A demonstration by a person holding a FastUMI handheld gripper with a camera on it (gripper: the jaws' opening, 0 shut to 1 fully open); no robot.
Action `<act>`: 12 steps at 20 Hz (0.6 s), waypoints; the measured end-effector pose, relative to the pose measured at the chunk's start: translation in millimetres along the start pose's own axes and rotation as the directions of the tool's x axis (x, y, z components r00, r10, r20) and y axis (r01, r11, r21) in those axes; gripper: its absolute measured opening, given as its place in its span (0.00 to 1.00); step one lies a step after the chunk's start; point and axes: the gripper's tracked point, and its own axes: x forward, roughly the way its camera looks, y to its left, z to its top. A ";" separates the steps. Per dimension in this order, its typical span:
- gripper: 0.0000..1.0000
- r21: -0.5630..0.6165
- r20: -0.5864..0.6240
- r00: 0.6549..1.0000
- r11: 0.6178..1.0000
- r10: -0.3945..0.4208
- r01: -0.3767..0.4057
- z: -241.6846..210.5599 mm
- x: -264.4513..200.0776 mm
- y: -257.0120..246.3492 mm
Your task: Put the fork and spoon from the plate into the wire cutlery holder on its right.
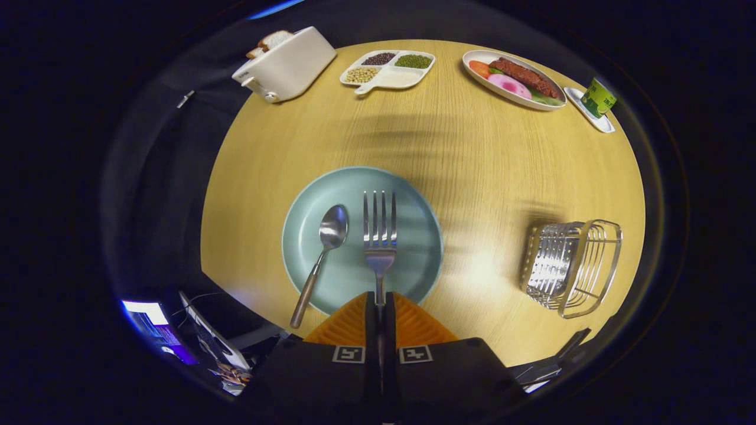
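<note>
The gripper (380, 304) is seen nearest of all, and its two orange fingers (413, 324) are pressed close together. The thin handle of the fork (380, 236) is squeezed between them, so the fork is held by both fingers. The rest of the fork is stretched out just ahead of the fingers, over the pale blue plate (413, 277), with its prongs pointed away. Whether the fork is lifted or is touching the plate cannot be told.

The spoon (322, 254) is laid on the same plate, just beside the fork on the left. Its bowl is turned up, and its handle is stuck out over the near rim of the plate.

The wire cutlery holder (570, 265) is placed on the wooden table (472, 147), to the right of the plate and apart from it. Nothing can be seen inside it.

Far beyond the plate, more things are lined up along the far side of the table. A white toaster (289, 65) with bread in it is set on the left. A white tray of beans (387, 71) is put next to it. A dish of food (512, 79) is placed further right, and a green can (598, 97) is stood on a small white tray beside it.
</note>
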 end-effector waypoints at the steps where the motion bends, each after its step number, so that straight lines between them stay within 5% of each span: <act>1: 0.06 -0.011 0.002 1.000 1.000 -0.002 0.002 -0.2 -14.0 -7.4; 12: 0.06 -0.112 -0.161 0.971 0.981 -0.178 0.161 -23.7 -111.2 -146.8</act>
